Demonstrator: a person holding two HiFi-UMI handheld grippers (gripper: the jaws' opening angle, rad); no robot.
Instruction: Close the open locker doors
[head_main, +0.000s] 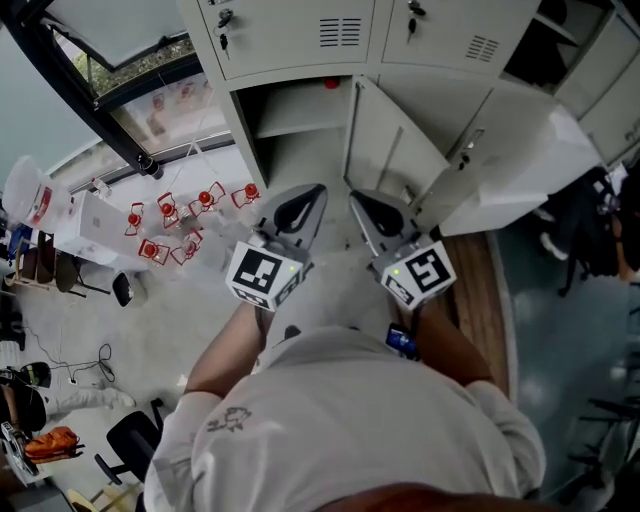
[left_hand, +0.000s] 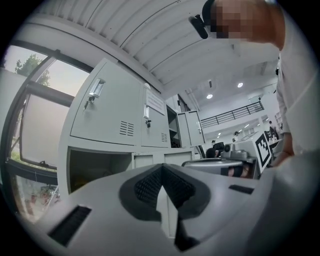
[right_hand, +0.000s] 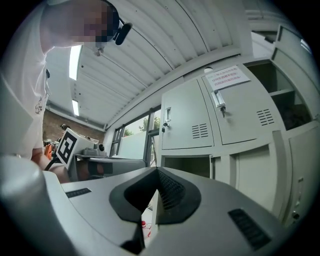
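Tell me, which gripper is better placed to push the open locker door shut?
Probably the right. The right gripper points at the open door just ahead of it, jaws together and empty. The left gripper faces the open compartment beside that door.

Lockers (head_main: 290, 40): smooth, matt, pale grey painted sheet metal is seen.
Open locker door (head_main: 390, 140): the same painted metal, faintly sheened.
Left tongs (left_hand: 162, 187): matt grey plastic shell; black pads (left_hand: 145, 187) are finely ribbed.
Right tongs (right_hand: 155, 192): finished alike.
Floor strip (head_main: 485, 290), right of the lockers: brown wood-grain boards.
Shirt (head_main: 350, 420): pale matt cloth.
Ceiling (left_hand: 125, 35), above the lockers: ribbed white sheeting.
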